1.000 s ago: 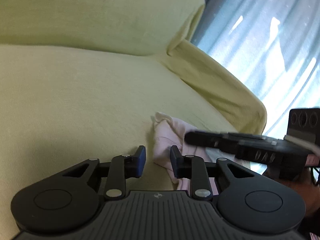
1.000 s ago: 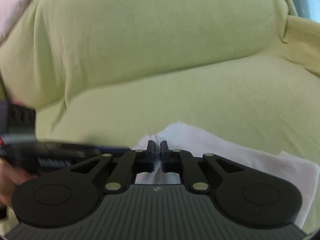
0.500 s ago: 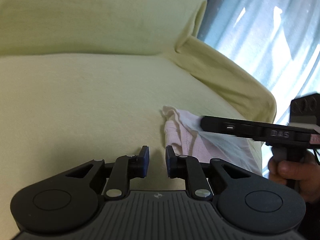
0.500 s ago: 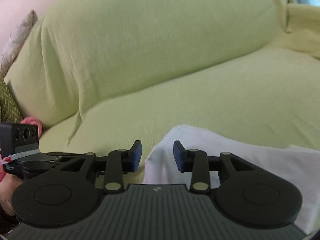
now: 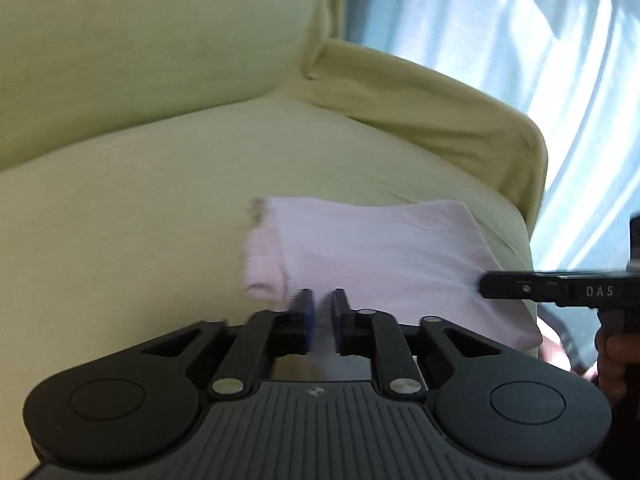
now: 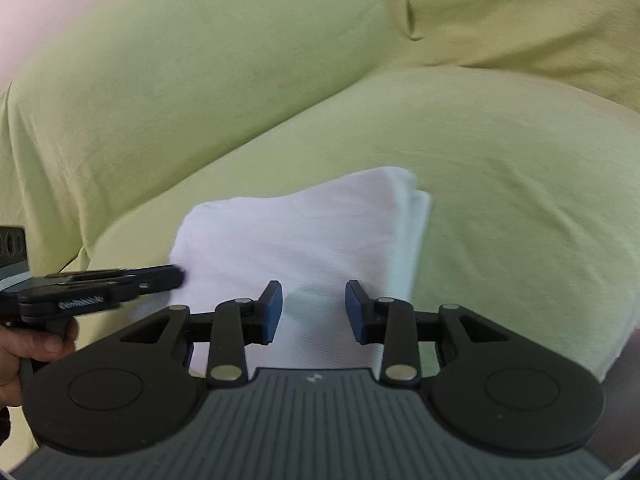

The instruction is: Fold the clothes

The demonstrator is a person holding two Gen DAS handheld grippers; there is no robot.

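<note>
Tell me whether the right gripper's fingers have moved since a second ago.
Yes. The right gripper was shut on the pale garment then; its fingers now stand apart, open, against the green sofa cover.

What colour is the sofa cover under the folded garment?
Pale yellow-green sofa cover, plain with no pattern; clearest in the right wrist view.

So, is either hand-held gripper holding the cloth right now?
No. The right hand-held gripper is open over the cloth; the left hand-held gripper shows a gap, gripping nothing.
</note>
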